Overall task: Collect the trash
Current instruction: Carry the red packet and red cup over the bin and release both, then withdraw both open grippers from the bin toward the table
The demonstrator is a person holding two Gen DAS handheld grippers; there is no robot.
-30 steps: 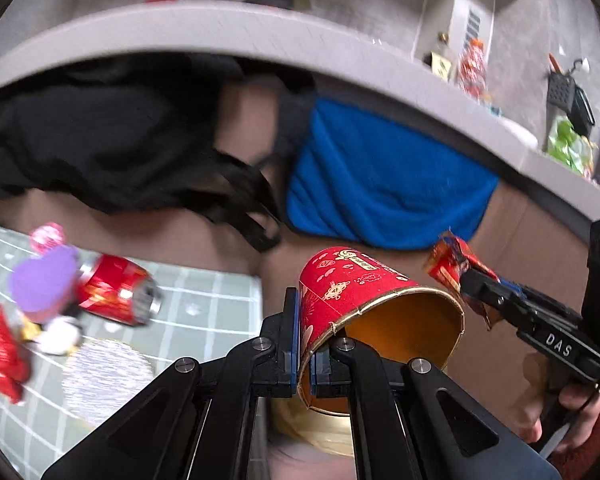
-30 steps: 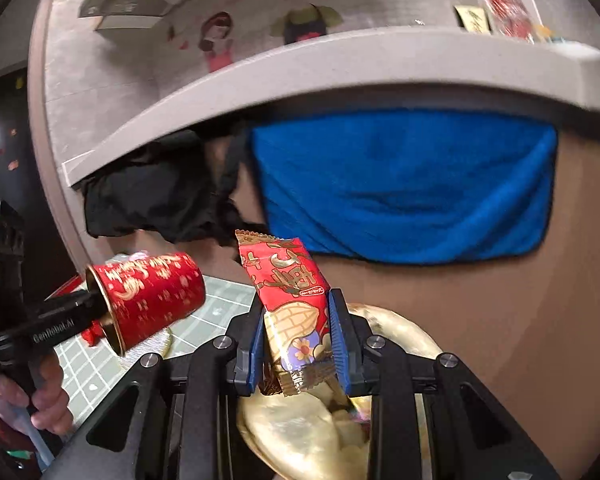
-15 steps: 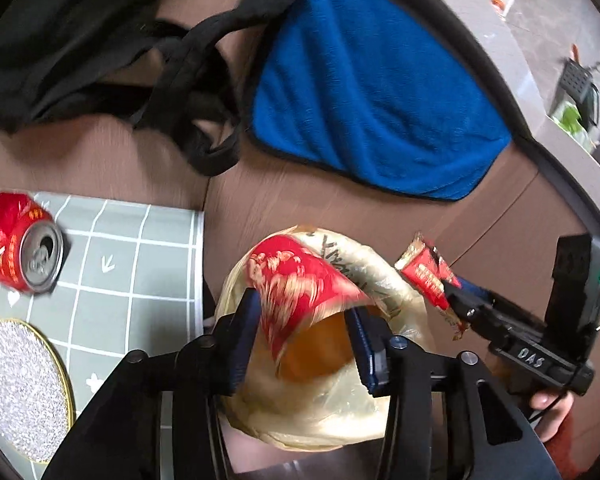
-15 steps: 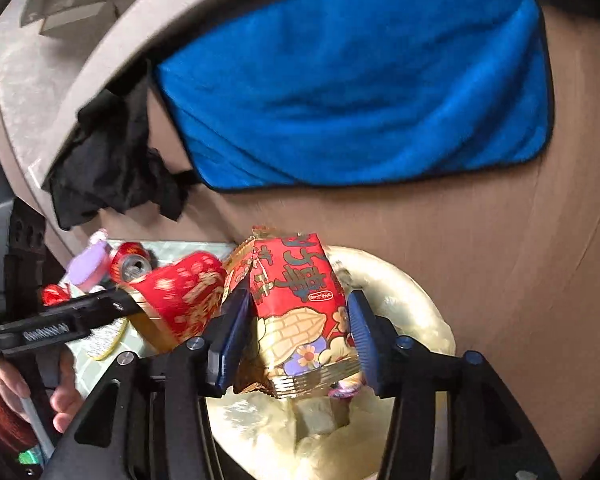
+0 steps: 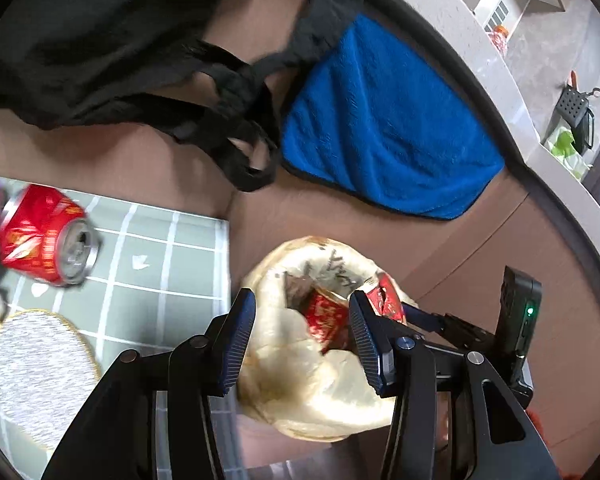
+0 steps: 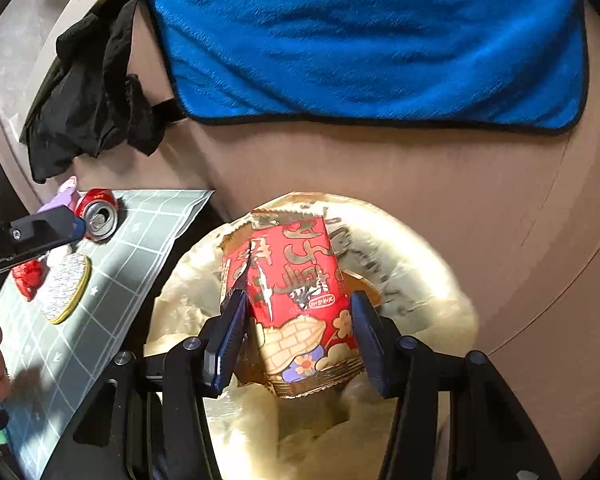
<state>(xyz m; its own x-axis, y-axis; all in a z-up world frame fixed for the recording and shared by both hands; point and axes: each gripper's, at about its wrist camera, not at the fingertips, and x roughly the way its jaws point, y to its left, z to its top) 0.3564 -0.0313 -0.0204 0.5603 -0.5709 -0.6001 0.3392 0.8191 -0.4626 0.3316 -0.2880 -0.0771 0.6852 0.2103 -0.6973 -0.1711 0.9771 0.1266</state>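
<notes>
Left gripper spread, pads clear of the red paper cup, which lies inside the mouth of the cream plastic bag. Right gripper: jaws just been opening; red snack wrapper stands between the pads over the bag, the right-hand pad clear of it. Red drink can on its side on the green grid mat, at 9 o'clock from the bag. Blue towel at 1 o'clock.

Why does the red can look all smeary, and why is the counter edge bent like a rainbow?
Left wrist view: the red can is streaked because the camera is moving, and so are the black bag straps. The fisheye lens bends the grey counter edge into a curve. Right wrist view: the can is small but sharper; the blue towel bulges for the same reason.
</notes>
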